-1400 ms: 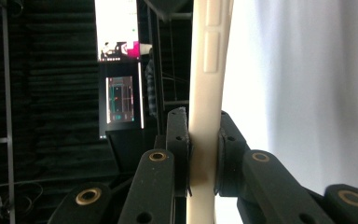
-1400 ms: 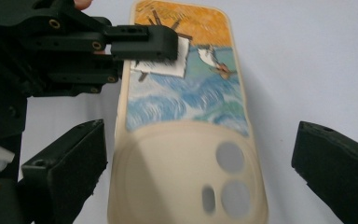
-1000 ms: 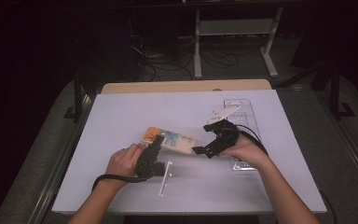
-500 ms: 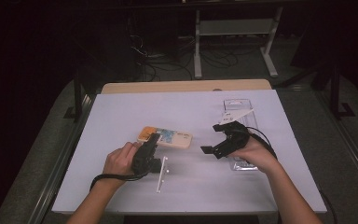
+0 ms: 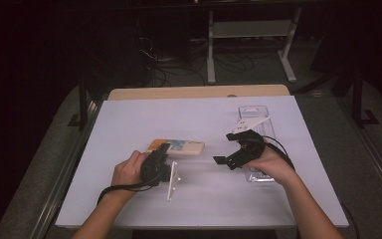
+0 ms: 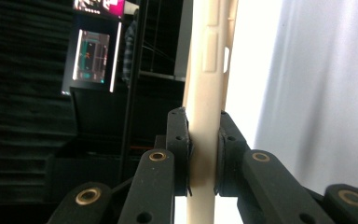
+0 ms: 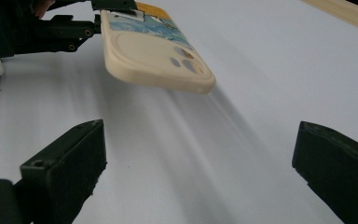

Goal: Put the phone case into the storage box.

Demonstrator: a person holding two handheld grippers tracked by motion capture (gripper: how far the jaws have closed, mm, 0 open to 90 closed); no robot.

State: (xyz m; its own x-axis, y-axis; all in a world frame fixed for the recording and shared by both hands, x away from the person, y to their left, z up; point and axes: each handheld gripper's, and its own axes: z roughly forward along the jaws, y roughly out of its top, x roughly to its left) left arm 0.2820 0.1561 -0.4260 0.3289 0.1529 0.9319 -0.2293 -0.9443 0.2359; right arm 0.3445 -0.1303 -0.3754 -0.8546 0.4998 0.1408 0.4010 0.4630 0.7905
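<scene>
- A cream phone case (image 5: 176, 146) with a blue and orange picture on its back is pinched at one end by the left tongs (image 5: 163, 152), near the middle of the white desk (image 5: 129, 119).
- In the left gripper view, the thin edge of the phone case (image 6: 205, 116) is seen clamped between the two black pads, with side button bumps above the grip.
- In the right gripper view, the phone case (image 7: 154, 49) is seen lifted clear of the desk (image 7: 270, 70), its shadow cast on the sheet beneath it.
- The right tongs (image 5: 229, 160) are spread wide with nothing between them, and are pointed toward the phone case from a short way off.
- A clear plastic stand (image 5: 172, 180) is seen lying just beside the left hand (image 5: 128, 169).
- A clear plastic box (image 5: 256, 130) is seen on the desk behind the right hand (image 5: 271, 164), partly covered by it.
</scene>
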